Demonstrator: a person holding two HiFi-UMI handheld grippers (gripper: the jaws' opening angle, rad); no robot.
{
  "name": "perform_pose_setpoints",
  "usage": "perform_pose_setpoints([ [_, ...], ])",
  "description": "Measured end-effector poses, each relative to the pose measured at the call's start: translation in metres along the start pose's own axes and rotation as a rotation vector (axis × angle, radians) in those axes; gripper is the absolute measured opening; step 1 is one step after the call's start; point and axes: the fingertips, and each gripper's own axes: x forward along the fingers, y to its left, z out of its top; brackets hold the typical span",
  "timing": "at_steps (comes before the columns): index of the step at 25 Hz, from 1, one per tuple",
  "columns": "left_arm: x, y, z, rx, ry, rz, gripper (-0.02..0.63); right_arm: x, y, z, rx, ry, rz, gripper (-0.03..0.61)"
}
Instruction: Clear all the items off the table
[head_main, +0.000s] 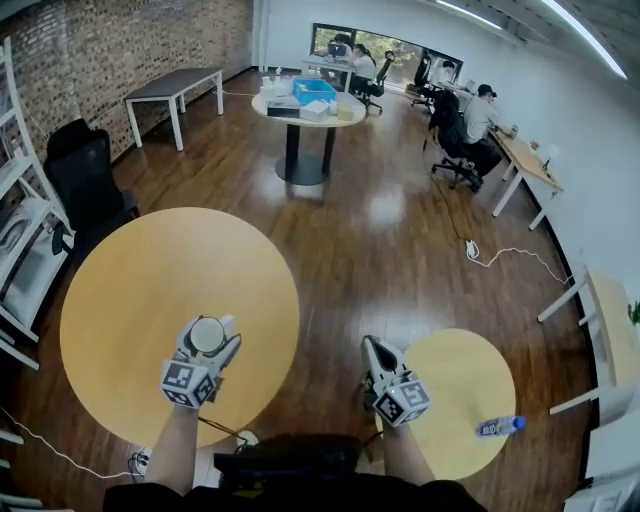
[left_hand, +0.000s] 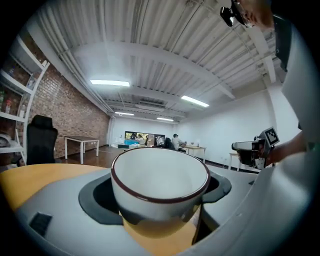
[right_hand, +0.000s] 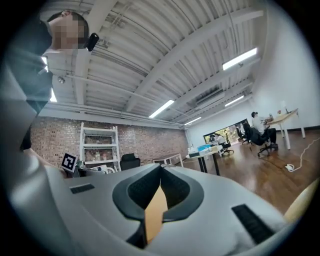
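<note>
A: Status?
B: Left gripper clamps a white cup with a dark-red rim, jaws wide round its body. It's held level above the near edge of the big round table. Right gripper is closed and empty, by the small round table's left edge.
A: Tips?
B: Carry the cup upright, steady squeeze, set it down off the table. Water bottle lies at the small table's right edge, so open the right jaws first.

White cup, dark-brown rim
</note>
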Motion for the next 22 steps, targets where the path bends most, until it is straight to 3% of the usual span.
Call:
perform_pose_setpoints([
  [10, -0.118, 0.128, -0.011, -0.006, -0.001, 0.204, 0.416, 0.112, 0.125, -0.043, -0.017, 0.078, 0.217, 0.005],
  [14, -0.186, 0.177, -0.020, -0.014, 0.013, 0.325, 0.416, 0.148, 0.188, -0.068, -0.011, 0.115, 0.328, 0.005],
  [18, -0.270, 0.189, -0.013, -0.045, 0.015, 0.477, 0.414, 0.158, 0.248, -0.082, -0.012, 0.201, 0.457, 0.005],
  [22, -0.322, 0.198, -0.012, -0.054, 0.019, 0.579, 0.414, 0.171, 0.289, -0.095, -0.036, 0.274, 0.539, 0.005],
])
